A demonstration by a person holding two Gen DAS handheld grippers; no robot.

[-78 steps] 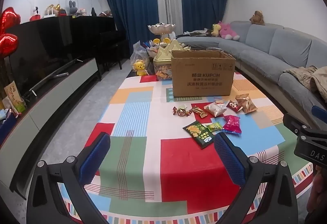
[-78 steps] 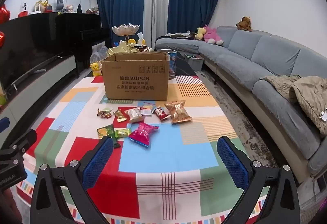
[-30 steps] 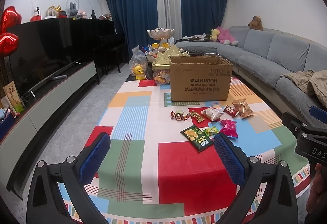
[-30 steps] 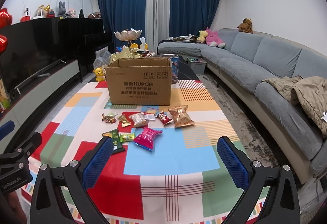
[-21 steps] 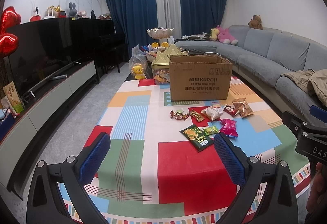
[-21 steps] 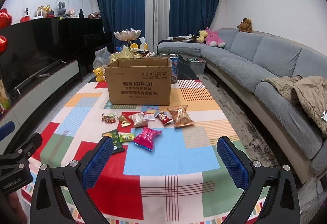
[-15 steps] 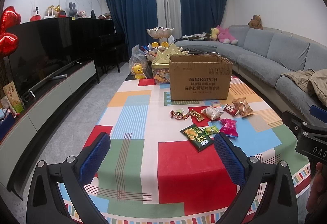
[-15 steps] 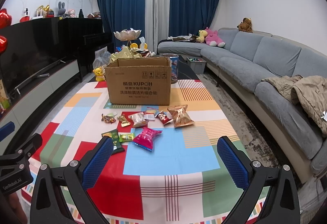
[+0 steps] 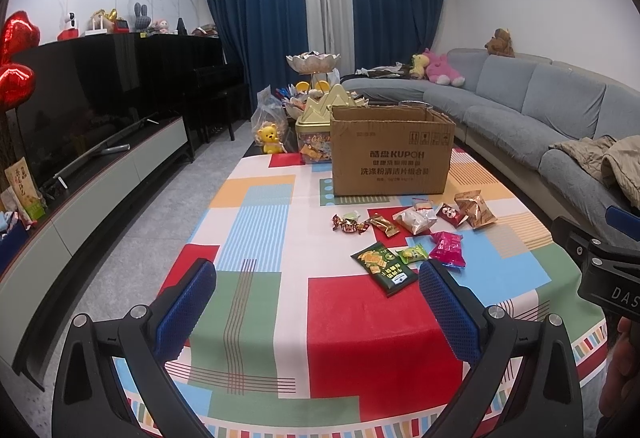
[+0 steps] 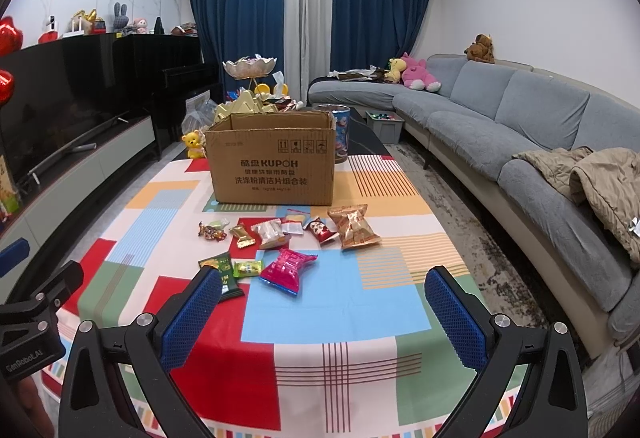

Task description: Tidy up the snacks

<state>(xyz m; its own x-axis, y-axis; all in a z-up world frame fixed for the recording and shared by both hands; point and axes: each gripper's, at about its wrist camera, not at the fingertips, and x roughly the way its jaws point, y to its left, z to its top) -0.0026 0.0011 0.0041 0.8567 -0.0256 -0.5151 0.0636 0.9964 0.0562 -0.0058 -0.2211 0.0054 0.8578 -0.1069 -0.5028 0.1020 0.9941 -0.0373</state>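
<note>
Several small snack packets lie loose on the colourful tablecloth [image 10: 328, 314] in front of an open cardboard box [image 10: 274, 168]: a pink packet [image 10: 289, 265], a dark green packet [image 9: 385, 268], an orange-brown bag [image 10: 353, 227], a silver one [image 10: 270, 232] and wrapped candies [image 10: 211, 231]. The box also shows in the left wrist view [image 9: 392, 158]. My left gripper [image 9: 318, 310] is open and empty, above the near left part of the table. My right gripper [image 10: 324, 314] is open and empty, above the near edge, short of the snacks.
A gold-lidded tin [image 9: 318, 136], a yellow bear toy [image 9: 270, 138] and a tiered dish [image 9: 314, 64] stand behind the box. A grey sofa [image 10: 520, 126] with a jacket [image 10: 600, 174] runs along the right. A TV unit [image 9: 92, 166] lines the left wall.
Both grippers have pulled back slightly from the table since 2.6 s ago, so the box and snacks look a bit farther. Both stay open; little has moved in the last second.
</note>
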